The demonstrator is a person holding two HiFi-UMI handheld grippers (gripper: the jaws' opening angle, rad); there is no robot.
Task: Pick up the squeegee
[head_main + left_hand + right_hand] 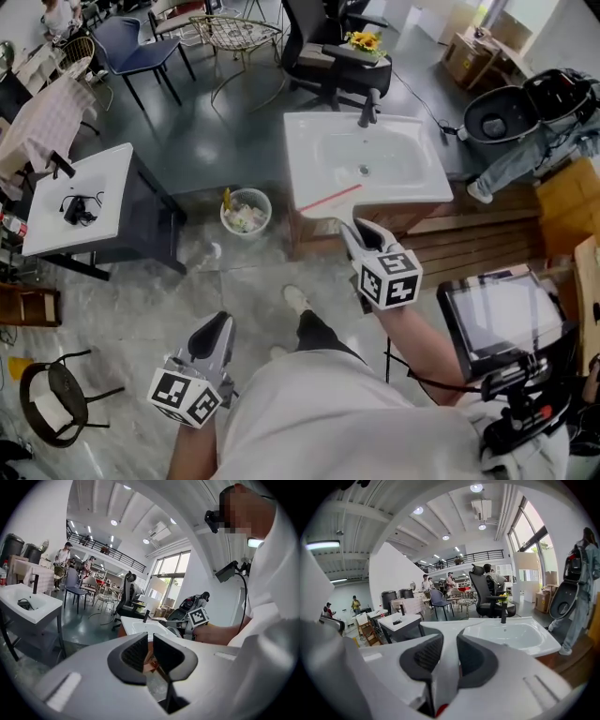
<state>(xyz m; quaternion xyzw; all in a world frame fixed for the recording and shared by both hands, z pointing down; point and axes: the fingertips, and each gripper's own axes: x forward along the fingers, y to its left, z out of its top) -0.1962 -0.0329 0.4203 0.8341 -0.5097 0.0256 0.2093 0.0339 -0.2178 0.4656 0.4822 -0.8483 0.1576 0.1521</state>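
I'm looking down into a big open hall. The right claw's view shows a high white ceiling with round lights, a railed mezzanine and tall windows. The grey glossy floor (234, 141) gives way to pale stone slabs (244, 291) under the operator's feet.

The largest piece ahead is a white basin (403, 187) set on a wooden bench (417, 220), with a black tap (368, 108) at its back edge. To the left stands a second bench (94, 178) with a white top and a small black item lying on it. Behind the basin are a black office chair (323, 47), a blue chair (141, 42) and a wire chair (239, 33). A person in jeans (525, 155) stands at the right, beside a slatted wooden platform (469, 239). A dark-framed screen (497, 323) sits near my right arm, and a white bin (268, 211) holding rubbish stands between the two benches.

The squeegee (330, 199) is in the right claw (352, 228), which is closed on its white handle. Its red blade edge shows across the basin's front rim, and I can't tell whether it touches.

The left claw (219, 325) hangs low over the stone floor, its jaws a narrow slot apart with nothing between them.
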